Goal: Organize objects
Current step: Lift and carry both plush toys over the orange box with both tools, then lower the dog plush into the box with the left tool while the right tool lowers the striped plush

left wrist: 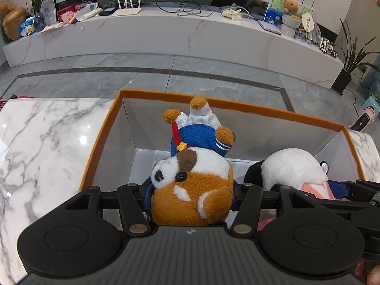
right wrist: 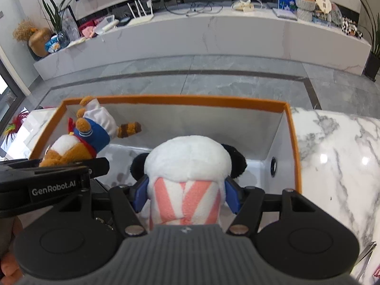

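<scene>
My left gripper point(left wrist: 191, 194) is shut on the head of a brown and white plush animal point(left wrist: 192, 185) in a blue and white outfit, held upside down over the orange-rimmed white box point(left wrist: 104, 133). My right gripper point(right wrist: 186, 190) is shut on a panda plush point(right wrist: 187, 161) with a pink and white striped body, held over the same box point(right wrist: 293, 130). The panda also shows in the left wrist view point(left wrist: 292, 168), and the brown plush in the right wrist view point(right wrist: 90, 135). The two grippers are side by side, the left one point(right wrist: 47, 178) close beside the right.
The box stands on a white marble table point(left wrist: 47, 142) that also shows on the right point(right wrist: 337, 166). Beyond it are a grey tiled floor point(left wrist: 190, 64) and a long white bench point(left wrist: 166, 33) with a router, cables, plants and toys.
</scene>
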Action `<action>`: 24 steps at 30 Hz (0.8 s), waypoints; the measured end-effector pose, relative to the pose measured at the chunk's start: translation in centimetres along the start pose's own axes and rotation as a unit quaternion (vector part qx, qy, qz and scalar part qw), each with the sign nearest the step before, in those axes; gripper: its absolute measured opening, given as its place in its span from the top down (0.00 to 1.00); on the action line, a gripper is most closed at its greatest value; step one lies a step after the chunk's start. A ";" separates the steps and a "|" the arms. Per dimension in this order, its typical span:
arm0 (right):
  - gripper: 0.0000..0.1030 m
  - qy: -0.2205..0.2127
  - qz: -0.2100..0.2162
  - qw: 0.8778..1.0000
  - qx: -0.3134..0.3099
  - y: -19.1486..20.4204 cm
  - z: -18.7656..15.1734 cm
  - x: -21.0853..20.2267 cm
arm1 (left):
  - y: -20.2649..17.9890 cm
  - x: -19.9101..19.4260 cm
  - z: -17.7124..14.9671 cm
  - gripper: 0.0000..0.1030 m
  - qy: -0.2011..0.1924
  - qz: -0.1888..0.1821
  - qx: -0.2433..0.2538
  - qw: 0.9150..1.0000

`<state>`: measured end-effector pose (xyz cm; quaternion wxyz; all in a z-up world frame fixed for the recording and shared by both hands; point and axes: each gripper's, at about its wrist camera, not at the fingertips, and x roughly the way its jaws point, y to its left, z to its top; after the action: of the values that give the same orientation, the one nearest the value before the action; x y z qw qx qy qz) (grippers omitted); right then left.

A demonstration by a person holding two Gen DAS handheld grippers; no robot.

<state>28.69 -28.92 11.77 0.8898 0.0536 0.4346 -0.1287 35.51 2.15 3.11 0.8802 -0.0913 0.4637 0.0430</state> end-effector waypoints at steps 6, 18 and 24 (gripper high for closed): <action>0.36 0.030 -0.007 0.999 -0.011 0.0 0.5 1.4 | -0.7 1.0 0.1 0.37 0.009 0.023 0.030 0.999; 0.34 0.077 -0.009 0.996 -0.043 0.4 1.2 3.0 | -1.6 1.8 0.0 0.34 0.030 0.042 0.081 0.995; 0.33 0.078 -0.013 0.995 -0.066 0.6 1.1 3.3 | -0.8 2.6 0.0 0.34 0.062 0.014 0.067 0.996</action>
<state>31.61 -29.21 9.84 0.8529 -0.0012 0.5110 -0.1064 37.09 1.37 1.09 0.8534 -0.0284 0.5202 0.0181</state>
